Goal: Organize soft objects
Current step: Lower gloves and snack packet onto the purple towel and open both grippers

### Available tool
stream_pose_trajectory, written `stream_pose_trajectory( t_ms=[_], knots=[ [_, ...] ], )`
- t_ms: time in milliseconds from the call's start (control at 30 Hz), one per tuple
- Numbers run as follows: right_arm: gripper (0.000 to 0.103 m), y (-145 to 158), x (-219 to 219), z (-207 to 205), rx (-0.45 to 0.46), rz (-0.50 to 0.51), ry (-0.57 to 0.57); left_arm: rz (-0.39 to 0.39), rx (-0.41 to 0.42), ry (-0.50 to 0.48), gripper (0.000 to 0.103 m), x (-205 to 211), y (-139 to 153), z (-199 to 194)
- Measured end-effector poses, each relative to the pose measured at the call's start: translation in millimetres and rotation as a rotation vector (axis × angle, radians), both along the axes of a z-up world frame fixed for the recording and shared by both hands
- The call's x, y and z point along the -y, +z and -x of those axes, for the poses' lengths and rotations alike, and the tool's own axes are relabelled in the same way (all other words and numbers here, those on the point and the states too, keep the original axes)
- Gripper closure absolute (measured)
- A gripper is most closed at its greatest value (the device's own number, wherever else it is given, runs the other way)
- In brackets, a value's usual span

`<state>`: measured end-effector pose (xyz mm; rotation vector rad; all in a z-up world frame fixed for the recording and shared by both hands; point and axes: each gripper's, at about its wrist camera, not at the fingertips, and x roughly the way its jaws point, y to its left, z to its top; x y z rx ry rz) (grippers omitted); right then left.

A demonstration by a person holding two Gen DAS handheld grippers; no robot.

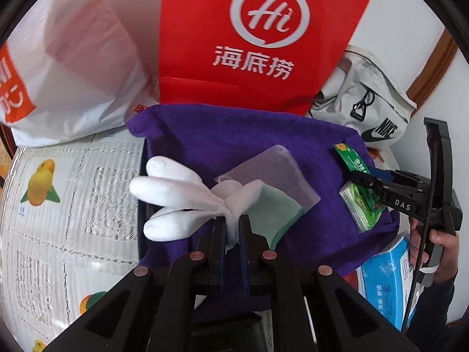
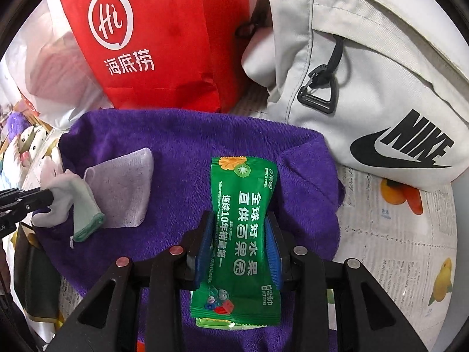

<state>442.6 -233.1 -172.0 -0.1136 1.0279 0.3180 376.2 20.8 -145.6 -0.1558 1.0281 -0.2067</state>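
Over the purple towel [image 1: 222, 146], left claw [image 1: 233, 228] grips a white glove [image 1: 176, 193], right claw [image 2: 239, 231] a wet-wipe pack [image 2: 243, 228]; next, probably, setting both down.

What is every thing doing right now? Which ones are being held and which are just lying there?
White glove: pinched at the cuff, fingers sticking out.
Left gripper: shut on the glove.
Green wet-wipe packet: between the blue pads, above the towel.
Right gripper: around the packet.
Purple towel: spread out, lying flat.
Grey pouch: lying on the towel.
Red bag: standing up.
White Nike bag: zipped shut.
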Motion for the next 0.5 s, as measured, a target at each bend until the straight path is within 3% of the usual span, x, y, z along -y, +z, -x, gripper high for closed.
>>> stream_pose_trajectory(
  t_ms=[67, 133, 200, 500],
  knots=[
    [0.058, 1, 0, 1, 0.005, -0.003, 0.002, -0.005, -0.003, -0.012, 0.09, 3, 0, -1],
    [0.043, 4, 2, 4, 0.018, 0.007, 0.0, -0.003, -0.017, -0.008, 0.074, 2, -1, -1],
    [0.039, 9, 1, 10, 0.047, 0.025, -0.003, 0.004, -0.019, 0.007, 0.052, 0, 1, 2],
    [0.038, 46, 11, 56, 0.135, -0.012, -0.052, -0.013, 0.035, 0.051, 0.049, -10, 27, 32]
  ],
)
